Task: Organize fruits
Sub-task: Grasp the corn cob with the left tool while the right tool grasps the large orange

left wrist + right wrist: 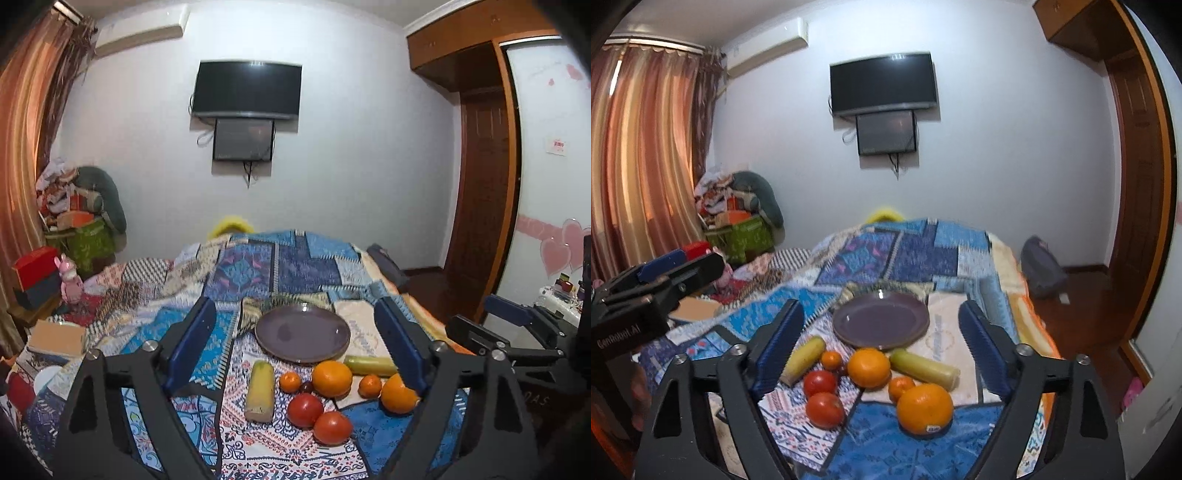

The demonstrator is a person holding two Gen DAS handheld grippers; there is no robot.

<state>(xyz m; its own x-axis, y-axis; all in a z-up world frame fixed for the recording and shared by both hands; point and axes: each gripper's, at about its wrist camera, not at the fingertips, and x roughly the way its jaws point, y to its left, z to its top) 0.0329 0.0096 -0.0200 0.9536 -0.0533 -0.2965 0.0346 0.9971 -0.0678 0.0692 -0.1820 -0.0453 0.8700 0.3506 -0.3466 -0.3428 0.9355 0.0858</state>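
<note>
The right gripper (879, 354), jaws wide and empty like the left gripper's (299, 343), hovers nearest the stickered round orange (924, 408), before the empty purple plate (881, 325).

A dark television (246, 89) hangs on the white wall; a smaller screen (243, 139) sits just beneath it; an air conditioner (139, 34) is mounted up to its left; orange curtains (20, 147) hang farther left; a wooden wardrobe (484, 177) stands to its right.

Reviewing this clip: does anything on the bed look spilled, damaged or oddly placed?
Nothing spilled or damaged. The purple plate sits bare while every fruit lies loose on the quilt before it; one large orange carries a sticker. Both hand-held grippers hover open.
</note>
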